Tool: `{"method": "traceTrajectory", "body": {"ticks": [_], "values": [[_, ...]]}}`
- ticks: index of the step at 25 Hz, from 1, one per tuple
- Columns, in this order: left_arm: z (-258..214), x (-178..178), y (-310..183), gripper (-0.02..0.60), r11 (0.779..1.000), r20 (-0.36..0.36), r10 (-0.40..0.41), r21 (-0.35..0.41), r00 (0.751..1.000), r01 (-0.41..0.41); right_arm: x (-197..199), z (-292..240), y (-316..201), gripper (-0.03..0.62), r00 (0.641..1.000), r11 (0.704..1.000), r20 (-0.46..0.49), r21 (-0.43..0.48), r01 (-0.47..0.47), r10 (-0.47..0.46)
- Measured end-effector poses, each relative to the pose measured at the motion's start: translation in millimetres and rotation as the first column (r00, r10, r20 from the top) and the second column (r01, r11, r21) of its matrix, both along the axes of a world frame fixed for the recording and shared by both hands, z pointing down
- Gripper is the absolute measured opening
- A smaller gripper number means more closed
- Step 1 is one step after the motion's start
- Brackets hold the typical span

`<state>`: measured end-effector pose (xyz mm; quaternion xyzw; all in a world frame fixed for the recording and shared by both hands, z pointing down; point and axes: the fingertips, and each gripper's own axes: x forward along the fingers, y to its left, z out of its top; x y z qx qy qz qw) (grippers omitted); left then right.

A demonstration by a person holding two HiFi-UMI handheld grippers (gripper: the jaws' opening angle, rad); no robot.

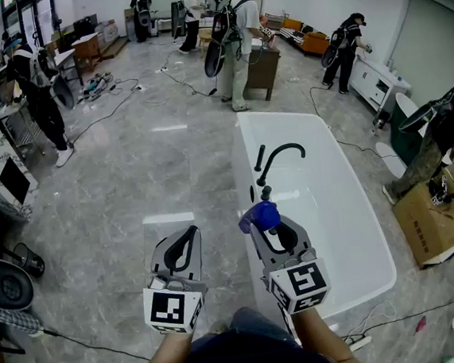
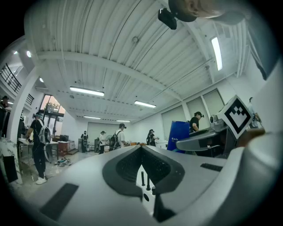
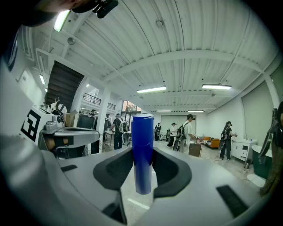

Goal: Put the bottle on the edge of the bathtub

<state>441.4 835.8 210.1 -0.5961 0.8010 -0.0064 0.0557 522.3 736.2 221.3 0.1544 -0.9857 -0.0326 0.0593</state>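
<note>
A plain blue bottle [image 1: 260, 216] stands upright between the pads of my right gripper [image 1: 267, 221], which is shut on it. In the right gripper view the bottle [image 3: 142, 152] fills the gap between the jaws of the right gripper [image 3: 142, 176]. It hangs over the near left rim of the white bathtub [image 1: 246, 175], just in front of the black faucet [image 1: 277, 157]. My left gripper [image 1: 190, 232] hovers over the floor left of the tub. Its jaws meet at the tips with nothing in them, as the left gripper view shows [image 2: 141, 148]. The bottle [image 2: 179, 134] also appears there at the right.
The tub runs away from me on the right, on a glossy grey floor. A cardboard box [image 1: 431, 225] and a crouching person are to its right, and a power strip [image 1: 358, 341] lies by its near corner. Several people, a wooden cabinet [image 1: 263, 71] and cables occupy the far floor.
</note>
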Motion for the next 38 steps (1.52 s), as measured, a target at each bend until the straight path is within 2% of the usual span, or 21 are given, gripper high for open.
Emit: {"method": "traceTrajectory", "body": {"ticks": [5,8,14,25,30,38], "values": [[6.3,-28.0,-6.9,0.022,1.0,0.017,-0.005,0.002,1.0,0.005,-29.7,16.1,-1.9,0.153,1.0,1.0,-0.003,0.0,0.012,-0.012],[8.4,-46.7,-27.6,0.023,1.0,0.021,0.001,-0.005,1.0,-0.001,-46.1,21.2,-20.7,0.153,1.0,1.0,0.003,0.004,-0.008,0.008],[7.7,-99.7,-100.0,0.022,1.0,0.035,0.0,-0.01,0.999,0.001,-96.4,23.7,-92.3,0.152,1.0,1.0,0.019,0.018,-0.012,0.012],[-10.2,-216.0,-266.4,0.022,0.998,0.044,-0.057,0.01,0.997,0.057,-219.5,5.2,-260.6,0.152,0.998,0.998,0.021,0.02,0.058,-0.059],[4.3,-254.1,-308.2,0.023,0.998,0.029,-0.063,-0.003,0.998,0.063,-257.6,10.0,-307.4,0.152,0.997,0.998,0.056,0.022,0.054,-0.055],[19.0,-317.9,-356.8,0.022,0.997,-0.003,-0.074,-0.032,0.997,0.074,-305.5,29.9,-367.8,0.152,1.0,1.0,0.021,-0.017,0.024,-0.023]]}}
